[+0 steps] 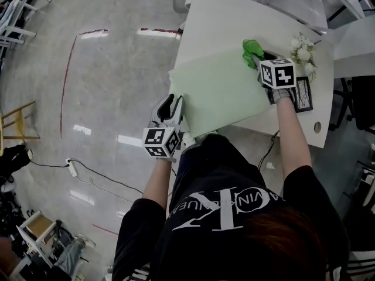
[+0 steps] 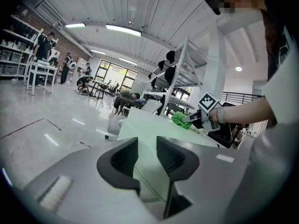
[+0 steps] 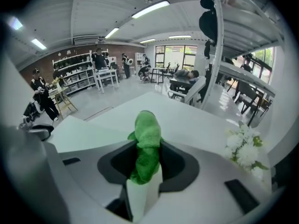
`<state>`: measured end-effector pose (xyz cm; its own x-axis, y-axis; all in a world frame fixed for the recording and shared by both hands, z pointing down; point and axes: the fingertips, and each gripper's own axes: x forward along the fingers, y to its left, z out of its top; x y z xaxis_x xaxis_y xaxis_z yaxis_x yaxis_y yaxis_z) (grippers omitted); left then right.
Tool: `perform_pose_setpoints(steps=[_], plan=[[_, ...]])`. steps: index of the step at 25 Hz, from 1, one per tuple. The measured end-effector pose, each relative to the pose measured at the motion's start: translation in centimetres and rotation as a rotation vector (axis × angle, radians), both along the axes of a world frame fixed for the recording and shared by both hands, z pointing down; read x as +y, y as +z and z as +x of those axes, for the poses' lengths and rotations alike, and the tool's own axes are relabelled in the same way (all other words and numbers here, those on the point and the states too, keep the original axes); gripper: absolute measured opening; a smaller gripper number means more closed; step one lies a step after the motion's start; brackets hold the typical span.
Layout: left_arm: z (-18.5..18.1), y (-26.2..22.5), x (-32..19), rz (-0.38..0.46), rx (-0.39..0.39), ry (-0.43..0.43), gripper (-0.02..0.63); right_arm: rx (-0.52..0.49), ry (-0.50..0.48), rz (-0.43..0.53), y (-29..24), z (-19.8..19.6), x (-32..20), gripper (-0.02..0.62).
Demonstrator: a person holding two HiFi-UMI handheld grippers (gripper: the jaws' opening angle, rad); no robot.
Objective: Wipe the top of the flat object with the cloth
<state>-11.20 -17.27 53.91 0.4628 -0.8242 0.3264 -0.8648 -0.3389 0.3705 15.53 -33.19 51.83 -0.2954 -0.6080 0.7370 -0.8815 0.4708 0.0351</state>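
- Glossy grey floor point(image 1: 105, 98) surrounds a white tabletop point(image 1: 222, 16); a pale green flat board point(image 1: 222, 89) lies on it, its near edge overhanging.
- Left gripper point(image 1: 174, 107) sits at the board's near left corner, jaws apart with that corner lying between them.
- Right gripper point(image 1: 261, 62) is clamped on a bunched green cloth point(image 1: 252, 48), which rests at the board's far right corner.
- White flowers point(image 1: 303, 48) and a black frame point(image 1: 303, 95) sit just beyond the right gripper.

Open workshop-lab: shelving racks point(image 3: 74, 73), worktables point(image 2: 42, 65), polished floor point(image 1: 117, 86).
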Motion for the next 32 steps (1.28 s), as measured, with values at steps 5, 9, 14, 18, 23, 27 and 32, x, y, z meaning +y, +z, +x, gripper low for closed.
perform_pose_setpoints(steps=[5,9,14,18,23,27,32], plan=[[-0.1,0.0,0.1,0.003,0.012,-0.012,0.130,-0.019,0.045,0.005,0.1,1.2,-0.1,0.130],[-0.2,0.0,0.3,-0.001,0.035,-0.034,0.130,0.058,0.067,0.086,-0.7,1.9,-0.3,0.130],[0.5,-1.0,1.3,0.047,0.100,-0.002,0.144,0.115,-0.002,0.283,-4.8,-0.8,0.9,0.130],[1.3,-0.9,2.8,0.051,0.076,0.042,0.154,-0.043,-0.120,0.235,-5.5,-6.7,3.8,0.130],[1.7,-0.9,4.2,0.047,0.066,0.072,0.169,-0.181,-0.264,0.116,-4.5,-13.7,8.2,0.130],[1.7,-0.7,5.5,0.038,0.082,0.096,0.174,-0.257,-0.346,0.035,-3.9,-18.1,11.5,0.130],[1.8,-0.7,6.6,0.041,0.087,0.124,0.173,-0.305,-0.431,-0.044,-3.5,-21.9,15.3,0.130]])
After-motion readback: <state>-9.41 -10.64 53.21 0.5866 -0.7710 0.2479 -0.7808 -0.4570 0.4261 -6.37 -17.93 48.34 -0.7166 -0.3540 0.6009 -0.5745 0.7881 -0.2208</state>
